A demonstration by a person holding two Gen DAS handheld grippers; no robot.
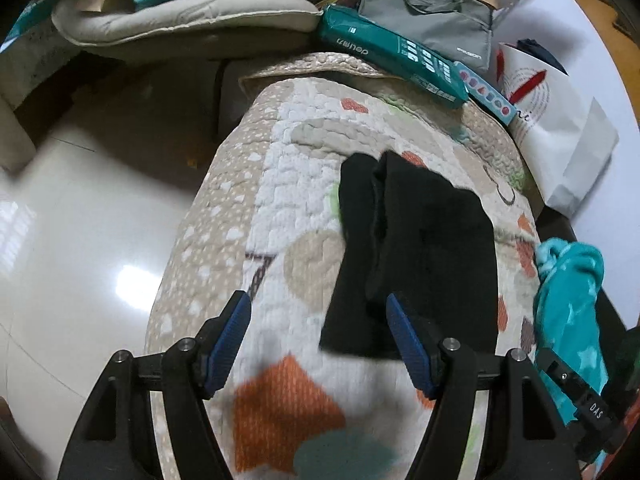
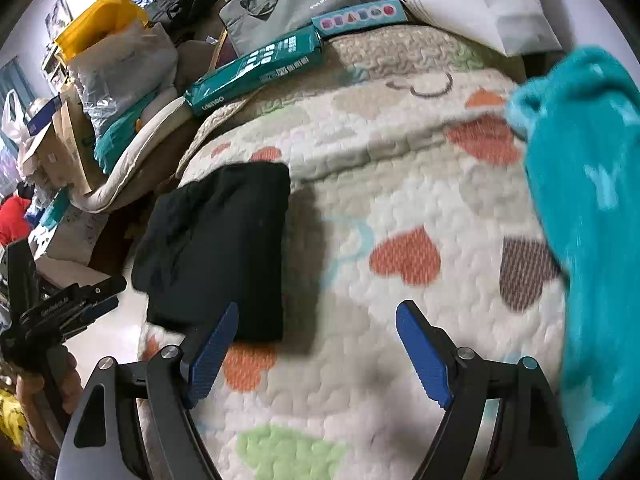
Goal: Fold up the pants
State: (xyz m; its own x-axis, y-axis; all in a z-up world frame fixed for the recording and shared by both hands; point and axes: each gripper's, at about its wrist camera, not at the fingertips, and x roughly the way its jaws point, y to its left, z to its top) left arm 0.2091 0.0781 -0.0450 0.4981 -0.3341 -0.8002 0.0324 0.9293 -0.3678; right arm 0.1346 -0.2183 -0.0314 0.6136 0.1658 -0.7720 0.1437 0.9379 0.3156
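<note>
The black pants (image 1: pixel 416 252) lie folded into a compact rectangle on a quilted blanket (image 1: pixel 288 184) with coloured hearts. In the right wrist view the same black pants (image 2: pixel 224 248) rest near the blanket's left edge. My left gripper (image 1: pixel 318 312) is open above the blanket, just short of the pants' near edge, with nothing between its blue pads. My right gripper (image 2: pixel 316 320) is open too, its left pad over the pants' near right corner and not touching it. The left gripper's body (image 2: pixel 60 304) shows at the far left of the right wrist view, held by a hand.
A teal fleece cloth (image 2: pixel 584 208) lies at the blanket's right side. A green box (image 1: pixel 396 60), a grey bag (image 1: pixel 432 12) and a white paper bag (image 1: pixel 560 128) crowd the far end. Glossy floor (image 1: pixel 80 240) drops off to the left, with a beige cushion (image 1: pixel 180 20) beyond.
</note>
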